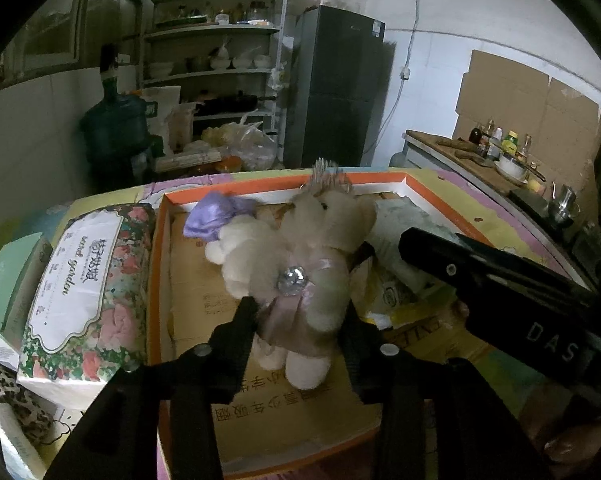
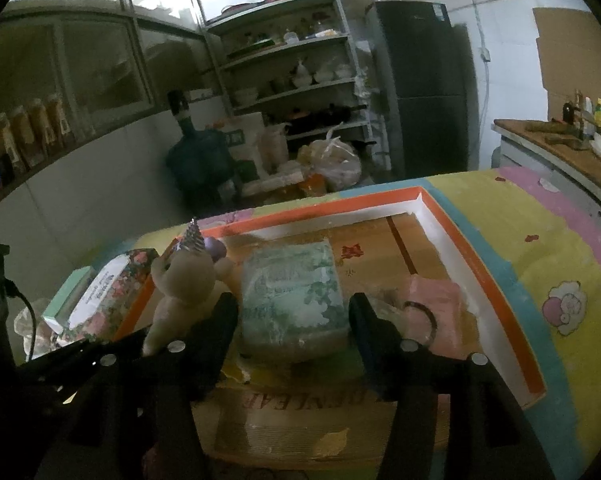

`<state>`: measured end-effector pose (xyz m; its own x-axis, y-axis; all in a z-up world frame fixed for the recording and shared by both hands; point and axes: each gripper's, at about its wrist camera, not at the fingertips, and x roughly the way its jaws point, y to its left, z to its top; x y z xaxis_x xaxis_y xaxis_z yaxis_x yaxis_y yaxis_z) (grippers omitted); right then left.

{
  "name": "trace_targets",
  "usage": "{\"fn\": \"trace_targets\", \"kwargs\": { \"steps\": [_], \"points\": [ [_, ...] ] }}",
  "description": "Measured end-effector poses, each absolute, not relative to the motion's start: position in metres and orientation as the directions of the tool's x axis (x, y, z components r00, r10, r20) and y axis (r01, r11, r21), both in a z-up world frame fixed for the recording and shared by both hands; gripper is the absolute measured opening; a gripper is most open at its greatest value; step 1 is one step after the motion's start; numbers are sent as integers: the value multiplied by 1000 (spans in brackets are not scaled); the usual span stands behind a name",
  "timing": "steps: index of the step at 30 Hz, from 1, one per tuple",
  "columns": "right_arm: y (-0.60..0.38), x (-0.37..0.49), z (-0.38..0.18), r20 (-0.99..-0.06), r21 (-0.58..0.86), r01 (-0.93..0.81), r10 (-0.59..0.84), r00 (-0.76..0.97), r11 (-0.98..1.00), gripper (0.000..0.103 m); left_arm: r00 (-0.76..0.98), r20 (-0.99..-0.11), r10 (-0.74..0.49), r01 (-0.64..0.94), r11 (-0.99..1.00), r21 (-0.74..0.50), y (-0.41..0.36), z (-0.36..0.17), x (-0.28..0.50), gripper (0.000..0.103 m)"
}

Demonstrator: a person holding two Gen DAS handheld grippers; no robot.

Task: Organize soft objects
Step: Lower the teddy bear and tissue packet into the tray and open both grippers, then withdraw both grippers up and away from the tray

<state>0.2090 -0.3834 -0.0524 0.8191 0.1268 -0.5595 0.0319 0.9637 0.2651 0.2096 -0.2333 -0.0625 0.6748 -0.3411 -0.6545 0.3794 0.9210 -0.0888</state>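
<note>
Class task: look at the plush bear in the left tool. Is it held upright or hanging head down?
Upright. The left tool grips the plush bear at its body, head and silver crown on top, feet dangling below, above the orange-rimmed box.

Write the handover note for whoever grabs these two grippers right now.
Left gripper: shut on the plush bear, held over the orange-rimmed tray.
Right gripper: open, fingers either side of the green tissue pack lying in the tray; not gripping it.
In the tray: tissue pack, a pink soft packet to its right, a purple soft item at the far-left corner.
Outside the tray, on its left: floral tissue pack and a mint box.
Left: set the bear down, then probably bring in the outside packs.
</note>
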Motion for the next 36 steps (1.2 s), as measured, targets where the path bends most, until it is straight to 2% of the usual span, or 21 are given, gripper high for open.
{"fn": "trace_targets", "kwargs": {
  "steps": [5,21,25,36],
  "points": [
    [-384,208,-52,-551,275,33,129,824,961,60,681,-648,-341,382,920,-82,-233,-60,207,53],
    [-387,190,-43,-507,297,38,124,853,954,60,714,-609,-344,376,923,-82,-227,-43,194,53],
    [-385,185,-38,-499,295,38,120,858,955,60,725,-592,-353,379,922,-86,-224,-36,188,63],
    [-376,167,-23,-470,292,36,111,875,956,60,752,-554,-357,376,923,-83,-211,-20,171,69]
  ]
}}
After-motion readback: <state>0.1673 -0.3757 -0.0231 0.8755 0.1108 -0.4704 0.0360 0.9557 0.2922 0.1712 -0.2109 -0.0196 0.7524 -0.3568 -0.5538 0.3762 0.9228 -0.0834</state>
